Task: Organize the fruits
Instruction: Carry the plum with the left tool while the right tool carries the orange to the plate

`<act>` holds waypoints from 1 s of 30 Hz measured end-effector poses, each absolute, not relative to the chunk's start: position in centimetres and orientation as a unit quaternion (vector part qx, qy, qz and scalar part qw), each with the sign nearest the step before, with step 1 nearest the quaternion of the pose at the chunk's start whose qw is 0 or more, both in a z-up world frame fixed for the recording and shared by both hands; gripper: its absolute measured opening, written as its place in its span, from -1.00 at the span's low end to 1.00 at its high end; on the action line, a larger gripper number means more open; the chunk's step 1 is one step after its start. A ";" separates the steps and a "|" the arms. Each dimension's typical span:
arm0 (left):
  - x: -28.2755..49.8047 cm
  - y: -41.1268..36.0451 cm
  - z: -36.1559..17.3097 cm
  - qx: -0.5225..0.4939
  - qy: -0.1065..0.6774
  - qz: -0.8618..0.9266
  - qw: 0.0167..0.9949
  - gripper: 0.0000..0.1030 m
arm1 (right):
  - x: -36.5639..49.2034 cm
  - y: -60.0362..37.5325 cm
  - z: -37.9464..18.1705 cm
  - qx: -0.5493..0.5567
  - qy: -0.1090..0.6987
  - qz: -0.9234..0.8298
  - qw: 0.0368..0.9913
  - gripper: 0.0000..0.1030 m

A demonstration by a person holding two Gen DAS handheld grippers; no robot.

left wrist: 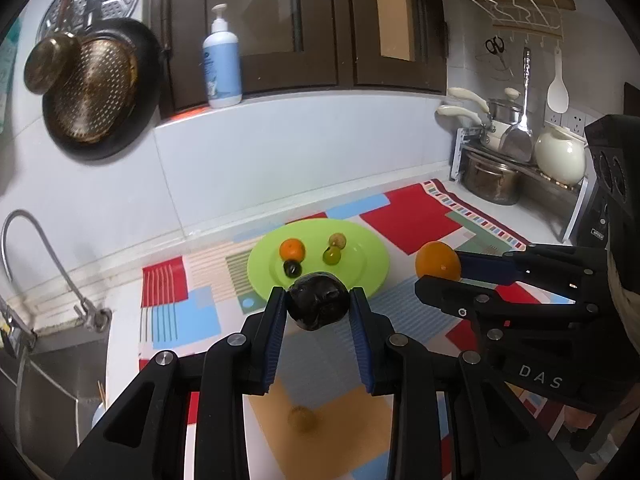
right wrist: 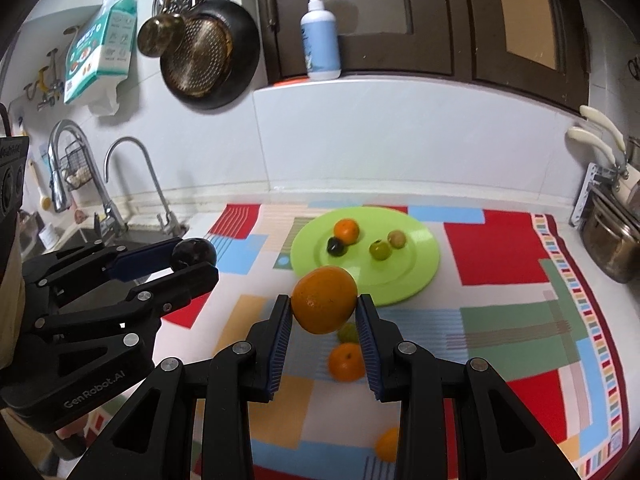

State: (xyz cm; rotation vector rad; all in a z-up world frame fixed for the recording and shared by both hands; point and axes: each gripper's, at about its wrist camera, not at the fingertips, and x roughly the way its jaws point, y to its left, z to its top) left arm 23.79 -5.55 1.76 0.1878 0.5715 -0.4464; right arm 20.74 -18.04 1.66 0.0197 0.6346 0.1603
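Note:
My left gripper (left wrist: 318, 304) is shut on a round black fruit (left wrist: 318, 300) and holds it above the mat, just in front of the green plate (left wrist: 368, 276). My right gripper (right wrist: 324, 310) is shut on a large orange (right wrist: 324, 304), also raised near the plate's (right wrist: 416, 276) front edge. The plate holds a small orange (right wrist: 346, 229), a small dark fruit (right wrist: 335, 245) and two green fruits (right wrist: 380, 249) (right wrist: 397, 238). On the mat below lie a small orange (right wrist: 345, 362), a green fruit (right wrist: 347, 333) and another orange fruit (right wrist: 387, 444).
A colourful patterned mat (right wrist: 500, 256) covers the counter. A sink with taps (right wrist: 124, 168) lies to the left. Pots on a rack (left wrist: 512, 160) stand at the right. A frying pan (right wrist: 208, 52) hangs on the wall; a pump bottle (right wrist: 320, 36) stands on the ledge.

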 end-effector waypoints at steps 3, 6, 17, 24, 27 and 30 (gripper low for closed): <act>24.5 -6.2 2.1 0.094 0.277 -0.224 0.930 -0.38 | 21.4 -18.7 2.0 0.011 0.310 0.078 0.948 -0.34; 25.2 -6.9 2.5 0.098 0.274 -0.227 0.929 -0.38 | 22.1 -19.1 2.2 0.011 0.309 0.079 0.948 -0.34; 28.1 -8.8 3.2 0.106 0.268 -0.226 0.930 -0.38 | 25.4 -21.0 3.2 0.010 0.305 0.082 0.949 -0.34; 30.5 -9.9 2.6 0.101 0.283 -0.226 0.926 -0.38 | 27.6 -22.1 3.2 0.010 0.308 0.082 0.948 -0.34; 31.5 -10.3 2.1 0.101 0.291 -0.226 0.924 -0.38 | 28.7 -22.5 2.8 0.011 0.313 0.083 0.946 -0.34; 32.6 -10.6 1.7 0.101 0.296 -0.226 0.922 -0.38 | 29.7 -22.8 2.4 0.010 0.318 0.082 0.944 -0.34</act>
